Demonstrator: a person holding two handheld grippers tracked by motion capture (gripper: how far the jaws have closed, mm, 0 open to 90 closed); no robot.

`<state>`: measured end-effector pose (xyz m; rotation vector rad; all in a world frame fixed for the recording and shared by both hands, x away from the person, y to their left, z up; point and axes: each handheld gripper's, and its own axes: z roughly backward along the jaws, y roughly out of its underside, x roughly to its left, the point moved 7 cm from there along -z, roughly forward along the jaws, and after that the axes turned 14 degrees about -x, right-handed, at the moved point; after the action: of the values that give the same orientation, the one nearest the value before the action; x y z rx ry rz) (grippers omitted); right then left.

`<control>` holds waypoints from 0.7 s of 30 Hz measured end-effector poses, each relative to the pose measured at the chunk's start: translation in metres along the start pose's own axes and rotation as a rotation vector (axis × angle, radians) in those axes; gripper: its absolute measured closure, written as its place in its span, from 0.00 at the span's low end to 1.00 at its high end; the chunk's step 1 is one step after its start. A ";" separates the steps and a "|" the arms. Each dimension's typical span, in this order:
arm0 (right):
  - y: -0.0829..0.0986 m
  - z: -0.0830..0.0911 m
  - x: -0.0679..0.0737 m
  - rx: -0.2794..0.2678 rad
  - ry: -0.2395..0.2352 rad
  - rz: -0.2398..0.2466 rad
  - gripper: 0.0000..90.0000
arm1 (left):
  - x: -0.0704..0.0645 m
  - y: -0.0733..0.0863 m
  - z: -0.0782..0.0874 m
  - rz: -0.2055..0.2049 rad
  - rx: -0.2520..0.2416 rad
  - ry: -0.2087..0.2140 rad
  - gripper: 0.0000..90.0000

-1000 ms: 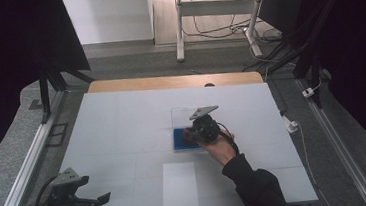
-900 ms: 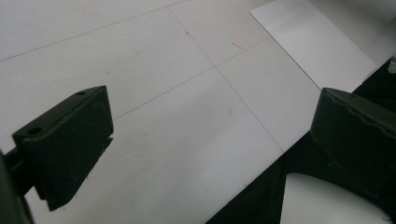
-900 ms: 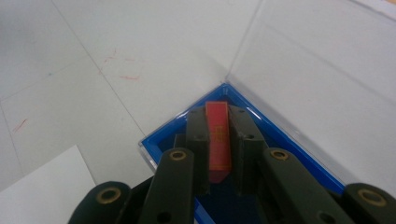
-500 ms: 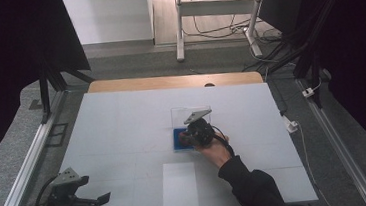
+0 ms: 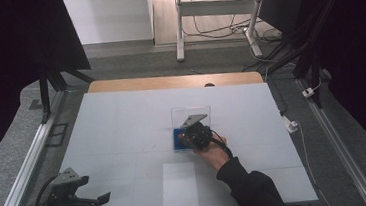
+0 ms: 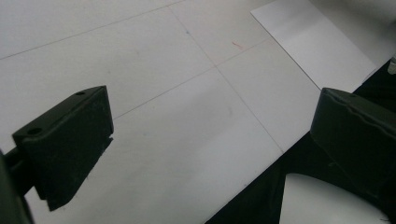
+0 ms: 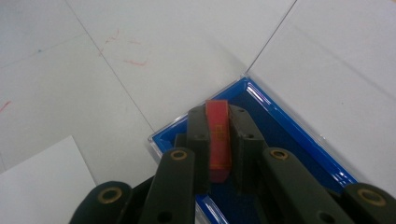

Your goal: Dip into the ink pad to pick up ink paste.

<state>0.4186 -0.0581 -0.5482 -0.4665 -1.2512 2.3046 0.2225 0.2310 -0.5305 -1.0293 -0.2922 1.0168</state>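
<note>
One small red block (image 7: 218,140), seemingly light, stiff and smooth, sat pinched by its flat sides in the right tool (image 7: 218,154) over the blue tray (image 7: 299,140) mid-counter, while the left tool (image 6: 210,140) gaped empty.

A white sheet of paper (image 5: 179,186) lay flat near the front edge of the pale tabletop (image 5: 117,124), faint red marks (image 7: 122,49) nearby

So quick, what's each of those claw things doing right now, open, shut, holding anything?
Left gripper: open, holding nothing, above the white table.
Right gripper: shut on a flat red piece, over the blue tray.
</note>
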 end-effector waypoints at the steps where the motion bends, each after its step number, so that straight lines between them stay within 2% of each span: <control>1: 0.000 0.000 -0.002 -0.003 -0.008 -0.013 0.89 | 0.000 0.000 0.000 0.001 -0.001 0.000 0.00; 5: 0.002 0.000 -0.008 -0.019 -0.033 -0.077 0.89 | 0.000 0.000 0.000 0.005 -0.004 0.002 0.00; 8: 0.002 0.000 -0.008 -0.020 -0.035 -0.087 0.89 | 0.000 0.000 0.000 0.005 -0.004 0.002 0.00; 9: 0.002 0.000 -0.007 -0.018 -0.030 -0.082 0.89 | 0.000 0.000 0.000 0.004 -0.004 0.002 0.00; 11: 0.001 0.000 -0.003 -0.010 -0.005 -0.038 0.89 | 0.000 0.000 0.000 0.004 -0.004 0.002 0.00; 15: 0.000 -0.001 -0.002 -0.010 0.004 -0.012 0.89 | 0.000 0.000 0.000 0.003 -0.003 0.003 0.00; 16: 0.001 0.000 -0.002 -0.010 0.001 -0.022 0.89 | 0.000 0.000 0.000 0.004 -0.004 0.003 0.00; 17: 0.001 0.000 -0.005 -0.018 -0.014 -0.058 0.89 | 0.000 0.000 0.000 0.005 -0.005 0.003 0.00; 18: 0.001 0.000 -0.005 -0.018 -0.014 -0.058 0.89 | 0.000 0.000 0.000 0.006 -0.006 0.005 0.00; 21: 0.002 0.000 -0.008 -0.027 -0.029 -0.100 0.89 | 0.000 0.000 0.000 0.006 -0.006 0.004 0.00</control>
<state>0.4251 -0.0637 -0.5490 -0.3725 -1.2916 2.2207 0.2225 0.2316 -0.5302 -1.0378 -0.2887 1.0191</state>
